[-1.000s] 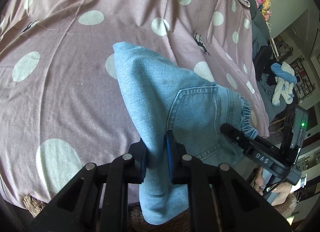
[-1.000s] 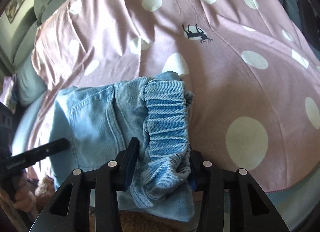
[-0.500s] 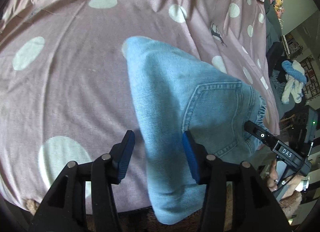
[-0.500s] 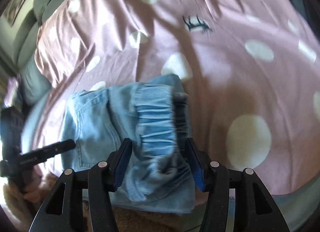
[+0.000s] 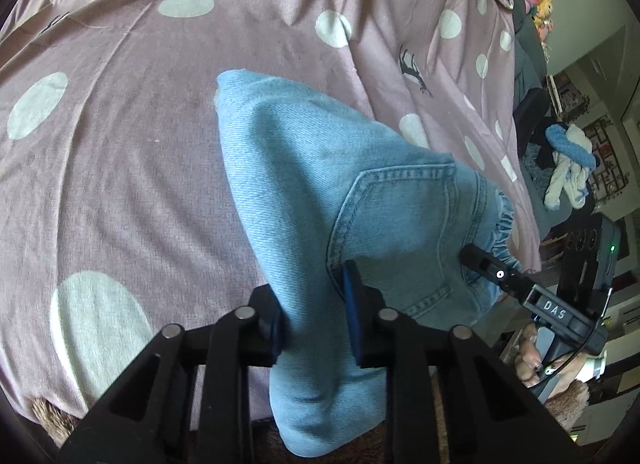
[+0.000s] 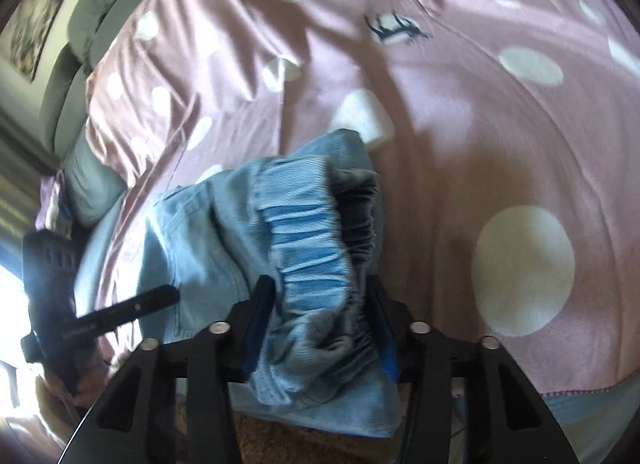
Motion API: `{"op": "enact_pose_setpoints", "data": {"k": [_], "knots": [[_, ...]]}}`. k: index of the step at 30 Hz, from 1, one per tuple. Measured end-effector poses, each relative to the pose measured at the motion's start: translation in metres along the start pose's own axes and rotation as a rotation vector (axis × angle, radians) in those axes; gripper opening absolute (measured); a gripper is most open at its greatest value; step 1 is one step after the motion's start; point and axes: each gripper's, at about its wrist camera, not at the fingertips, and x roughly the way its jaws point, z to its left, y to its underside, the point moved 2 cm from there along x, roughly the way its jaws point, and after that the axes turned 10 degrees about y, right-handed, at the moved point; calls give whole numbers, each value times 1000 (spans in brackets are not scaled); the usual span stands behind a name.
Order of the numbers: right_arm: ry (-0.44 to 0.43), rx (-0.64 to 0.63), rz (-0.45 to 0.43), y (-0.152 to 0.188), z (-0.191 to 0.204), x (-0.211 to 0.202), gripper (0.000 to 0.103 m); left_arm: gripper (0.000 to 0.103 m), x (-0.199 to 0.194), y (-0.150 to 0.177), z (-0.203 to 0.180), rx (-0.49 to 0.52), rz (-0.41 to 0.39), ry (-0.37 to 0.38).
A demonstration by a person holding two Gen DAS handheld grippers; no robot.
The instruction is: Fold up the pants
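The right wrist view is smeared by motion blur: the small dark animal print (image 6: 394, 30) on the pink spotted bedspread (image 6: 460, 136) cannot be made out, and the framed picture (image 6: 28, 30) at the upper left is indistinct. The lower end of the light-blue denim pants (image 5: 320, 192) is cut off at the bottom edge of the left wrist view. Only part of a hand (image 5: 530, 360) is seen at the lower right there, hidden behind the right gripper (image 5: 480, 260).

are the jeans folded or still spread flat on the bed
Folded: the jeans lie as a compact bundle on the bedspread, back pocket on top, no legs laid out.
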Motion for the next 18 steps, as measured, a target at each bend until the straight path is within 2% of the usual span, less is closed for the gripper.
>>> {"op": "enact_pose_setpoints", "data": {"k": [3,6,9,14,18], "knots": [[-15,27,-20,-5,2,-11,34,15,-16,-2,-13,20,-31,33],[-10,-3,-81,-13,17,-28,32,16,-35,-10,-30,110,-98,-42],[-12,-59,-136,-30,37,-36,32,16,-49,-26,-35,158,-157,-93],[11,-112,-136,-64,63,-12,32,18,-45,-56,-17,177,-190,-199],[60,-157,-105,-76,80,20,32,20,-30,-71,12,143,-167,-254]]}}
